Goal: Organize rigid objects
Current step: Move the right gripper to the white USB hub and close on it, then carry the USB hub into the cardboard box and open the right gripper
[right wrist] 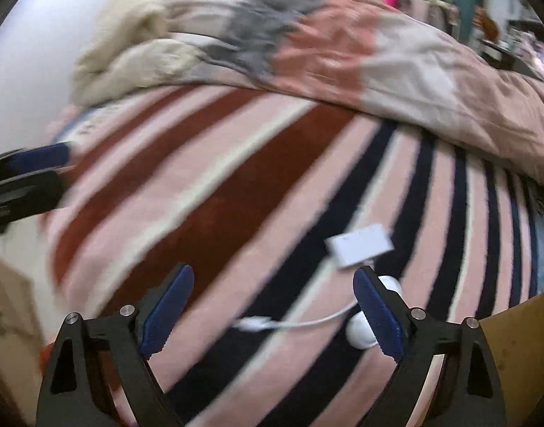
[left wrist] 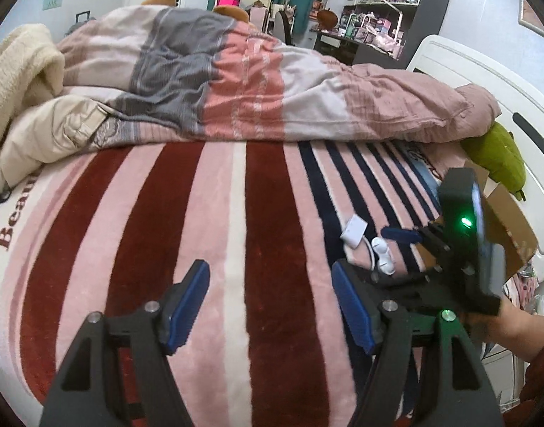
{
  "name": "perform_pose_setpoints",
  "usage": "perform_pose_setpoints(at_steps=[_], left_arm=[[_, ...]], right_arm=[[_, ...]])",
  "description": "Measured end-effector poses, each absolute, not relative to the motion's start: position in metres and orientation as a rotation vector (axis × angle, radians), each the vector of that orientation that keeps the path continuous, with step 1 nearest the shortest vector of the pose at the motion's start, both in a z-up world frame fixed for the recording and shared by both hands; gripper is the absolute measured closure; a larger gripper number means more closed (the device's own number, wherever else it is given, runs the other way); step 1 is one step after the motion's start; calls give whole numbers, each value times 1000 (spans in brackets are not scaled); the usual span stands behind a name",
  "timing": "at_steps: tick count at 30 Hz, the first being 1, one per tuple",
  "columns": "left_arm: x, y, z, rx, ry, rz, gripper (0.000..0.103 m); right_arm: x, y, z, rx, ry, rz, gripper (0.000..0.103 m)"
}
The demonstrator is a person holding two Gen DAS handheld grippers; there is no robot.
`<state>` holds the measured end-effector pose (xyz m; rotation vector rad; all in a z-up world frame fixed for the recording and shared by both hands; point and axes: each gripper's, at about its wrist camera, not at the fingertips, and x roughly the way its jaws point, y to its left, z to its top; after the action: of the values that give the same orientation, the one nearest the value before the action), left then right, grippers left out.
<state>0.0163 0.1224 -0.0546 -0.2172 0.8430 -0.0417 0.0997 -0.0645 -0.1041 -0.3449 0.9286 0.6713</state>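
While both grippers hang over the bed [left wrist: 236,213], nothing is held. Striped fleece blanket [right wrist: 236,195] fills centre frame in both views; rumpled duvet [left wrist: 272,82] across the top. Cardboard box [left wrist: 510,220] at right edge of the left wrist view, likely the drop target.

Left gripper [left wrist: 272,306]: jaws spread wide, empty, low centre of its own frame. Right gripper [right wrist: 272,313]: jaws spread too, empty, low centre of its view; that view is motion-blurred.

Task things sit lower right of centre in both views, on the dark stripes:
- white adapter block [right wrist: 359,245]: flat, rectangular, glossy plastic. Stiff and light by the look, probably slippery. Best taken across the short faces, square on.
- white cable [right wrist: 307,320]: thin, runs from the block toward a small plug [right wrist: 252,323]. Floppy, will trail; don't pinch it.
- white rounded piece [right wrist: 359,331]: smooth, curved, partly hidden behind the right jaw's blue pad, so can't tell what it is. Curved shell may squirt out of a pinch; grab the widest part.

Fleece is soft, so pressing down will sink things in. Right gripper is nearest; block just beyond its right jaw.
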Motion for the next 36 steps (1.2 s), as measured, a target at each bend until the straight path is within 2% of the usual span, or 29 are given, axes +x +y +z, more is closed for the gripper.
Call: perform_pose_setpoints(at_steps=[3,5,9,10,16,24,25,26,30,31,32,36], left_arm=[[21,124,-65,-229,857,-52,35],[26,125,-70,-234,866,-49,35],[33,127,-76,-242,885,-44,35],[33,127,-76,-243,887,-46,35],[35,120,-69,-249,887,-72,35],[25,103,-34,-310,845,-185,36],[24,101,-28,-322,838,-209,39],[22,97,-23,-324,832,-222,48],[17,77,3,-289,817,-257,70],[16,71,10,-282,811,-273,81],[14,65,16,-273,800,-280,84],[10,43,44,-224,769,-281,85]], right_arm=[[126,-68,-126,-373,931,586,25],[137,-70,-133,-389,935,556,33],[151,-73,-141,-359,949,573,39],[150,-73,-140,-359,944,583,47],[130,-68,-127,-362,914,669,47],[67,-49,-60,-366,777,936,47],[59,-48,-51,-369,756,964,47],[52,-47,-41,-370,732,989,47],[24,-53,-5,-375,635,1064,47],[21,-56,0,-372,621,1069,47],[17,-60,9,-366,599,1075,47],[11,-82,31,-345,540,1070,47]])
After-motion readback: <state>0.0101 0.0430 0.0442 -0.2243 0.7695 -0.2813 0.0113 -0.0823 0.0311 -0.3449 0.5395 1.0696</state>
